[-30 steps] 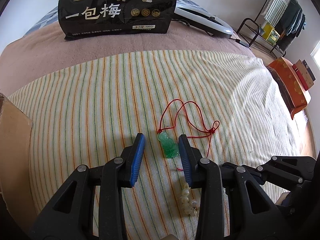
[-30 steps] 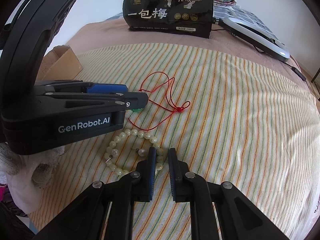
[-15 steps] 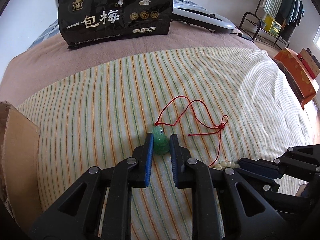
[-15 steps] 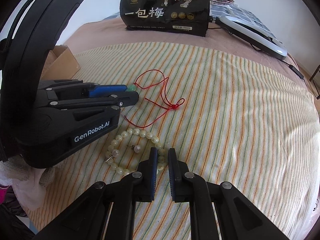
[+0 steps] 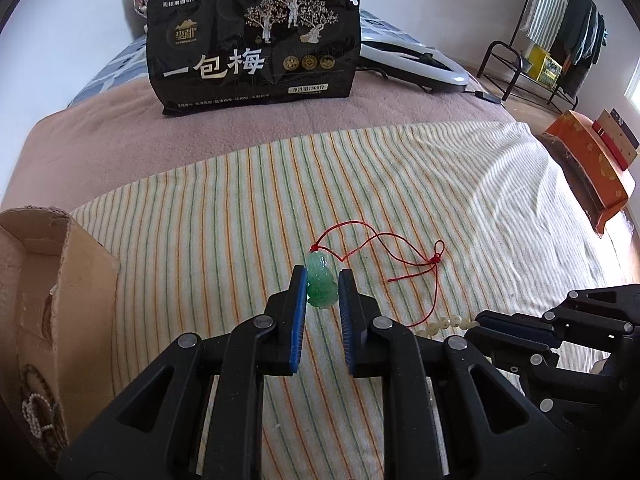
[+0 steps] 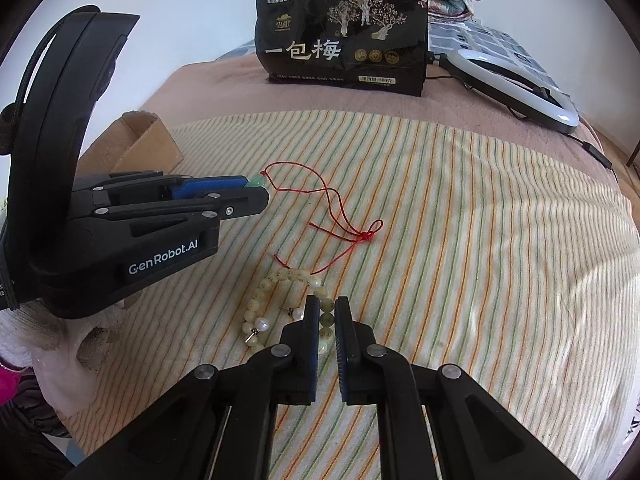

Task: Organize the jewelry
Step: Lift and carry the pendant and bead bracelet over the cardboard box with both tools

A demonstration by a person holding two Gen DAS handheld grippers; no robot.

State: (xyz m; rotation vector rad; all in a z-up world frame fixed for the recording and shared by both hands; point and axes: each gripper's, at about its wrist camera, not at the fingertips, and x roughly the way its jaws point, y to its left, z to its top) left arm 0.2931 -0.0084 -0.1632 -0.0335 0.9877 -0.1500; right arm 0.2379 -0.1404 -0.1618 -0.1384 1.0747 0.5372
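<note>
A green jade pendant (image 5: 321,283) on a red cord (image 5: 400,256) is pinched between the fingers of my left gripper (image 5: 322,280), lifted slightly over the striped towel (image 5: 240,208). The cord trails right onto the towel, also in the right wrist view (image 6: 340,220). A pale bead bracelet (image 6: 280,280) lies on the towel. My right gripper (image 6: 327,308) is shut on its near side. Two small pearl earrings (image 6: 296,313) lie inside the bracelet's loop.
A cardboard box (image 5: 52,280) holding beaded jewelry stands at the left edge of the towel. A black snack bag (image 5: 256,44) and a ring light (image 5: 416,60) lie at the back. An orange box (image 5: 588,168) sits off the bed at right.
My left gripper closed on the green pendant and raised it, drawing it left toward the box; the cord drags after it. The right gripper stays shut on the bracelet.
</note>
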